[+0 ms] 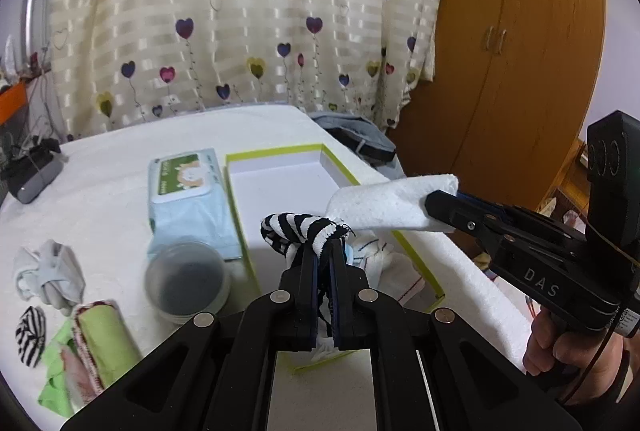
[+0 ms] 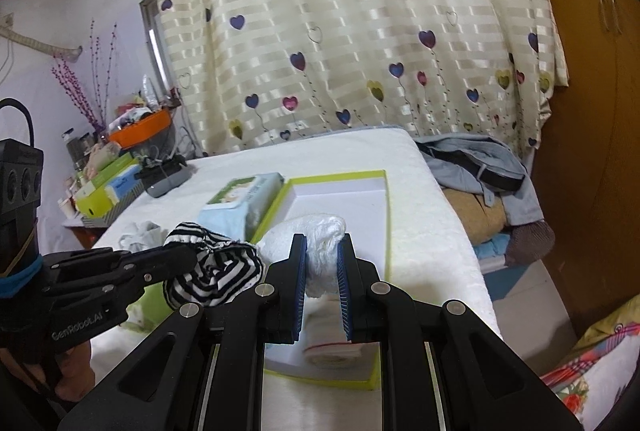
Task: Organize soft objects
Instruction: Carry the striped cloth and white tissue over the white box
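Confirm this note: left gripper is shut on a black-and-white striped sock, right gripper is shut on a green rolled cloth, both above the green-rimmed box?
One slip: the right gripper is shut on a white rolled cloth, as the right wrist view shows. The green roll lies on the table. The left gripper does hold the striped sock, above the green-rimmed box.

The right gripper (image 1: 430,205) body bears "DAS" (white capitals). The left gripper (image 2: 192,255) body bears "GenRobot.AI". The wipes pack (image 1: 186,179) print is illegible.
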